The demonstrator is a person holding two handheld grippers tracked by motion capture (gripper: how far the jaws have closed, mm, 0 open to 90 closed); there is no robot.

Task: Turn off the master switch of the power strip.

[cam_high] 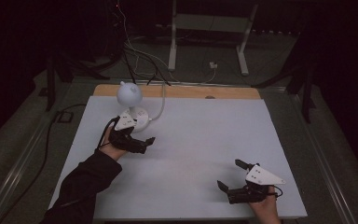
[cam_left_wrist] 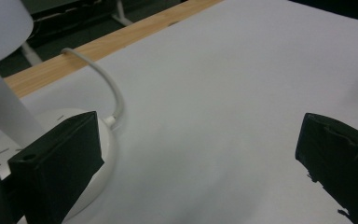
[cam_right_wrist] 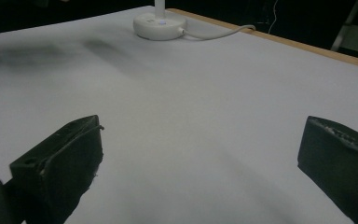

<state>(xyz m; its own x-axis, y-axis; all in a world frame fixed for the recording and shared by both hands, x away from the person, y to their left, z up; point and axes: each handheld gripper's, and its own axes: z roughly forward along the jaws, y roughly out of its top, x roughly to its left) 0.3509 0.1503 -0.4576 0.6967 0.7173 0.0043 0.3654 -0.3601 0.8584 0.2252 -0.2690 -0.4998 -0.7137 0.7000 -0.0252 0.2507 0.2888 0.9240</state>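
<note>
Right gripper (cam_high: 231, 175), lower right of the high view, is sitting with jaws spread wide, holding nothing. Left gripper (cam_high: 142, 140), left of centre, is also gaping empty, hovering just beside the lamp (cam_high: 131, 106) at upper left. One lamp, one white cord (cam_high: 160, 106), two grippers. Lamp is probably light but top-heavy, hard smooth plastic, likely slippery; the thin stem (cam_left_wrist: 2, 109) or base rim (cam_right_wrist: 158, 29) looks best for gripping.

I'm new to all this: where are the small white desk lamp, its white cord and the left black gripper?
small white desk lamp (cam_high: 129, 94): high view, on its round head.
white cord (cam_left_wrist: 113, 88): left gripper view, mid-curve.
left black gripper (cam_high: 150, 142): high view, between its fingertips.
</note>
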